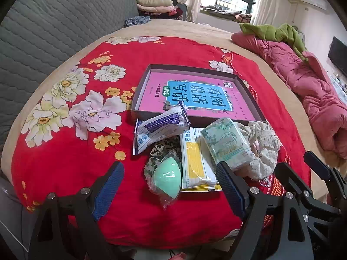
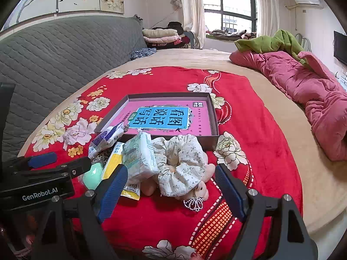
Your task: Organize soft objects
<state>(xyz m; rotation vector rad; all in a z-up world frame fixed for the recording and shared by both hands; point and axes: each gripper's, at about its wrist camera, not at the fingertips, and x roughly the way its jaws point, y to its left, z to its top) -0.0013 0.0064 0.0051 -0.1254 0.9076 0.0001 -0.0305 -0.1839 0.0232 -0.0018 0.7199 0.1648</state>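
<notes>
My left tongs (image 1: 170,187) gape wide, holding nothing, over the crinkly-wrapped mint-green egg-shaped sponge (image 1: 167,176). My right tongs (image 2: 171,178) are spread too, around the floral cream fabric scrunchie (image 2: 181,162). Soft white-green tissue pack (image 2: 139,157) leans just left. Shallow grey cardboard tray (image 2: 213,110) with pink book sits beyond, on plush red floral blanket (image 1: 65,164).

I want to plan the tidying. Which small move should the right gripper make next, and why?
Probably ease the right gripper forward and down around the floral scrunchie. Its jaws are open and empty, the scrunchie lies straight ahead between them, and the shallow box behind has room.
</notes>
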